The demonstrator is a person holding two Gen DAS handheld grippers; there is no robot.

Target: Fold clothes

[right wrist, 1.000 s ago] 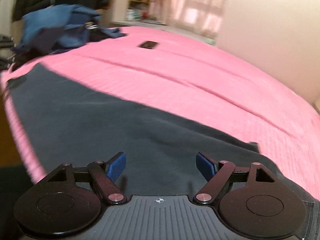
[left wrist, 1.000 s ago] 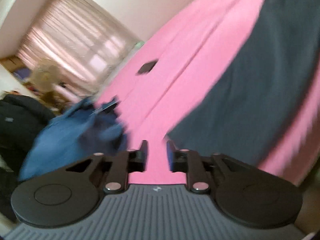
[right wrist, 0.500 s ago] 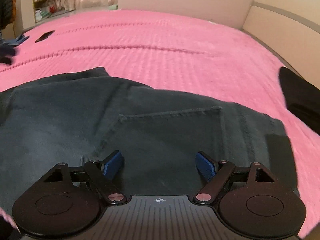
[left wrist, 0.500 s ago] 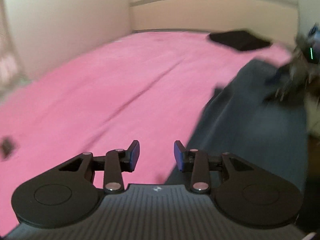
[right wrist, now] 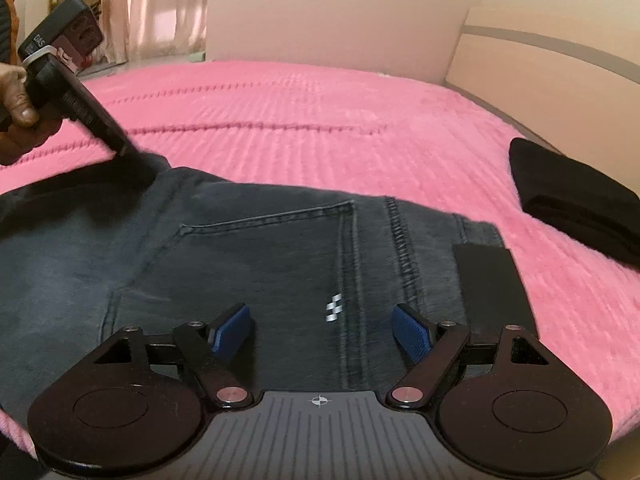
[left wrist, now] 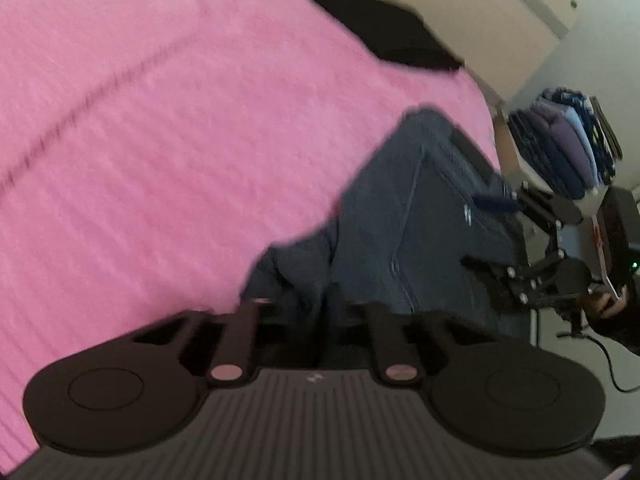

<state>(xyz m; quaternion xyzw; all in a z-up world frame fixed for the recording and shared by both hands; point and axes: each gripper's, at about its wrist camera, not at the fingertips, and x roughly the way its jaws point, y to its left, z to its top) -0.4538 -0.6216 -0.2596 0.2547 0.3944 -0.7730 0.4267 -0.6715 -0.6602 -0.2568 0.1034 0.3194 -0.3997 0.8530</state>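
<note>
Swinging across the pink bed (right wrist: 320, 120), the left gripper (left wrist: 320, 312) has just clamped its jaws on the dark jeans' (right wrist: 260, 248) far crotch edge; the right gripper (right wrist: 322, 330), jaws wide and empty, should pinch the waistband before lifting together.

Dark grey jeans (right wrist: 248, 248) on a pink bedspread (right wrist: 320, 128)

Spread flat, back pocket up, waistband with black patch at 3 o'clock, legs off toward 9; bunched into a ridge at the far edge, toward 10 o'clock. Folded black garment (right wrist: 576, 200) lying apart at 2 o'clock.
</note>
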